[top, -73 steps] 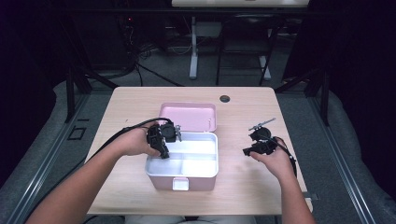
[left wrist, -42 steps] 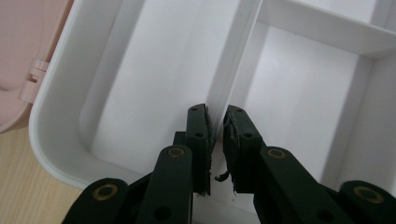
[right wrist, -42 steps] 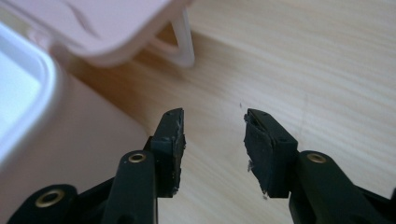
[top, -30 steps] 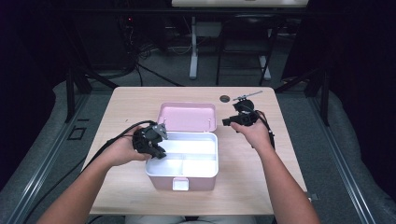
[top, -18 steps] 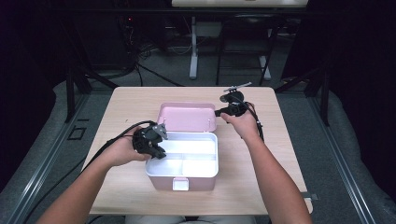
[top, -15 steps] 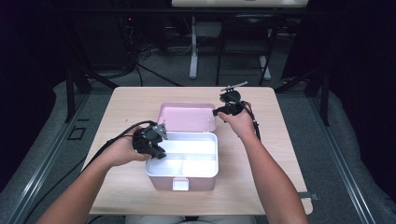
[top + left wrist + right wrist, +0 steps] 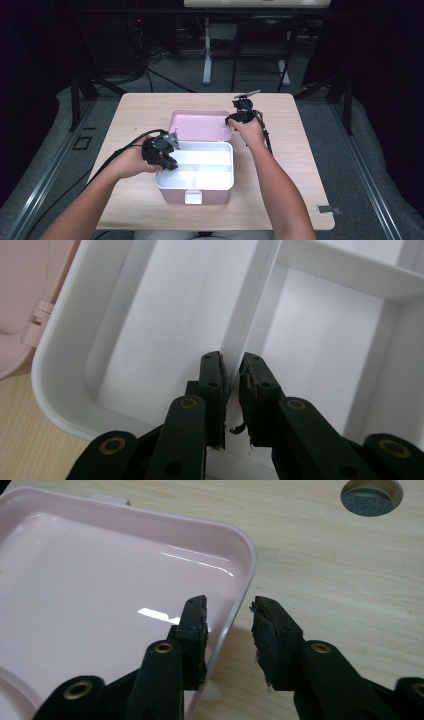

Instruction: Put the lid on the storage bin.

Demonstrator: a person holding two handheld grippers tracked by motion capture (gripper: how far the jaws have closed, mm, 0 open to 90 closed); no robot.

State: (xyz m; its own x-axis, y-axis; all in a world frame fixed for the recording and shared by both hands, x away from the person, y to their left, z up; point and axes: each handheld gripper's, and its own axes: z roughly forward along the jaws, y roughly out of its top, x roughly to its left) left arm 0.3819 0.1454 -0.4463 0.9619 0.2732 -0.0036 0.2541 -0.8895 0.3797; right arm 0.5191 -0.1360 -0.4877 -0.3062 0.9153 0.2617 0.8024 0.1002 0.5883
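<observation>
Left gripper [image 7: 231, 390]: jaws pinching the box divider [image 7: 250, 315] | Right gripper [image 7: 229, 630]: jaws closing, straddling the lid rim [image 7: 240, 600] at 12 o'clock, gap remaining.

Glossy pink plastic lid [image 7: 100, 580] with a bright sheen, smooth white plastic box [image 7: 200, 170] with matt dividers, pale wood-grain counter [image 7: 325, 555] with a matt finish, matt black jaws with worn, rough rubber pads [image 7: 247, 405] and brass-coloured rivets
</observation>
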